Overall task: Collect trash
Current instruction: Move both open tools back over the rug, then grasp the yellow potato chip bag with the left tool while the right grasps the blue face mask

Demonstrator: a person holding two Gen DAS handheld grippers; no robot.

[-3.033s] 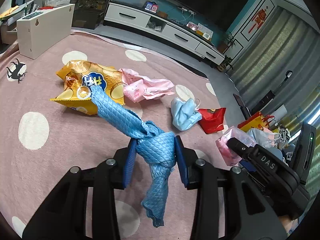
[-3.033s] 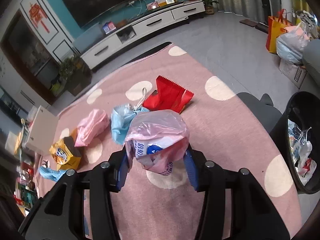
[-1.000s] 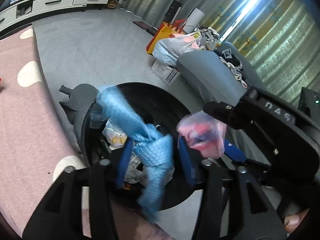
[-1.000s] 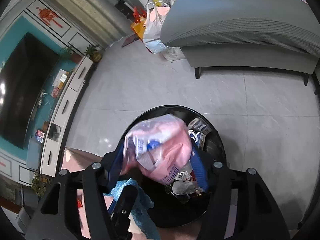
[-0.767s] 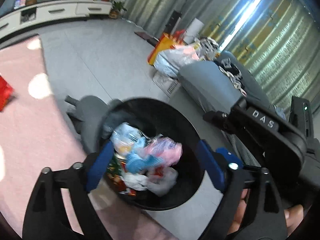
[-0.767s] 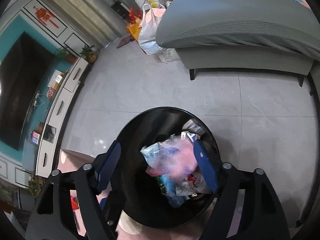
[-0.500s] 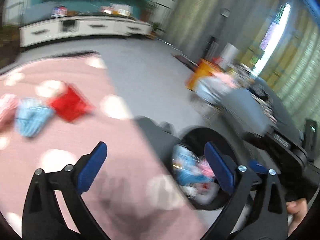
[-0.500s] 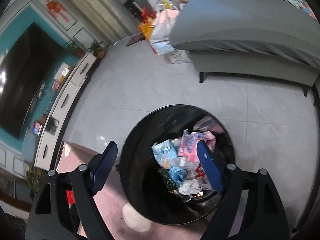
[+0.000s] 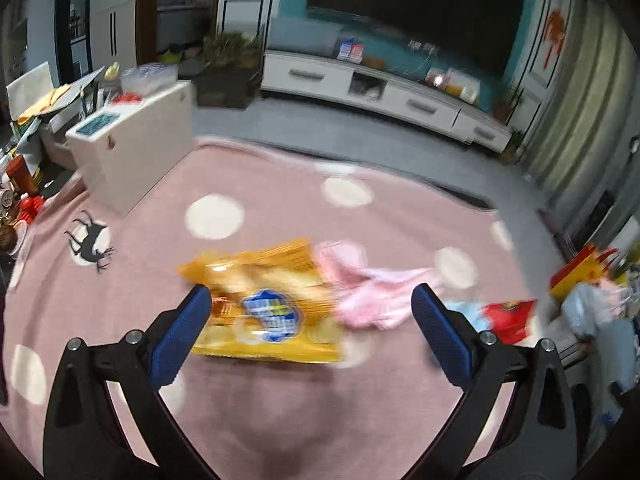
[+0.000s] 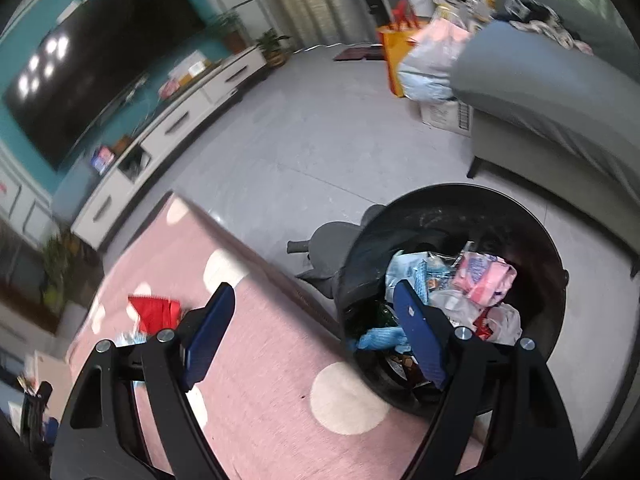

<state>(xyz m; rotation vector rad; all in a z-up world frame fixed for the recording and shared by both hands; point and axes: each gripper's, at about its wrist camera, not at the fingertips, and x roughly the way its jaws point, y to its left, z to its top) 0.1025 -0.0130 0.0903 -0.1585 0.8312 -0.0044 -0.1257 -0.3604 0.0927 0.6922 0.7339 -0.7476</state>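
Both tongs, the left gripper (image 9: 308, 300) and right gripper (image 10: 314, 302), are wide open and empty. The yellow snack bag (image 9: 264, 308), beside the pink wrapper (image 9: 372, 292), looks light and crinkly; pinch its edge.

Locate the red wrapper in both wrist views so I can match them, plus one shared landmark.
Left wrist: red wrapper lies on the pink rug at right, just past the right finger of the left tool, beside a light blue piece.
Right wrist: red wrapper lies on the rug at lower left, above the left finger of the right tool.
Shared landmark: the white TV cabinet under the dark screen.
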